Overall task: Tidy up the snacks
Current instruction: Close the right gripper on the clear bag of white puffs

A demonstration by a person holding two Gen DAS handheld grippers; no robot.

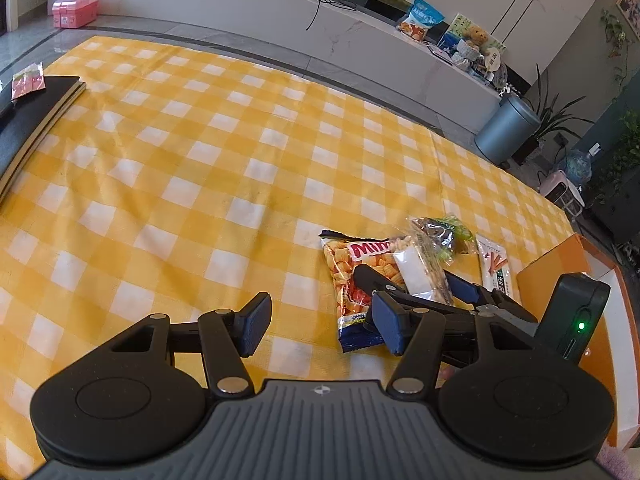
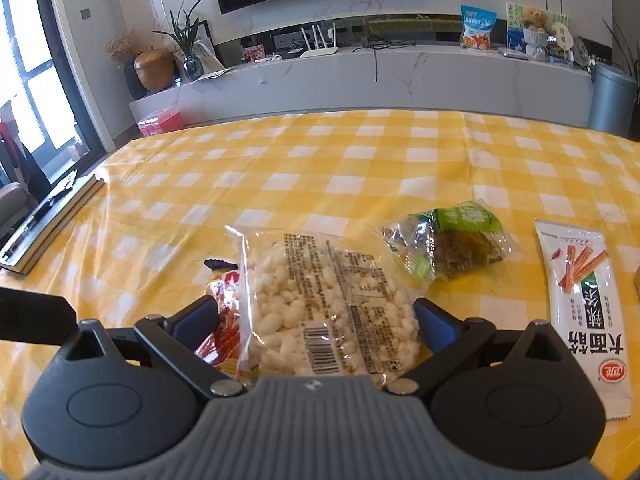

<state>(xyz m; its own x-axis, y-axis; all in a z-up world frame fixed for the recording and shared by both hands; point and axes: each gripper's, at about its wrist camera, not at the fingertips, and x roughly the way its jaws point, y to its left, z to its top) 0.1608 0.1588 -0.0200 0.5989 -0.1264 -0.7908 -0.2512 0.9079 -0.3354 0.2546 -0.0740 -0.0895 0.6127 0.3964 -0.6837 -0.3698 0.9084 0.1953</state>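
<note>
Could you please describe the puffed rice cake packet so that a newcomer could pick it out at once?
On the yellow checked tablecloth, find the cluster of snack packets. The puffed rice cake packet sits between the right gripper fingers, overlapping the orange Mimi packet. It alone is clear, showing white puffed grains and a barcode.

The left gripper [image 1: 322,326] hangs spread wide over the yellow checked tablecloth [image 1: 200,152], gripping nothing. Just right of it, the right gripper [image 1: 416,280] straddles a clear rice-cracker packet [image 1: 420,268] lying on an orange snack bag [image 1: 352,280]. A white stick-snack pouch [image 1: 496,262] lies beside an orange box [image 1: 560,264].
</note>
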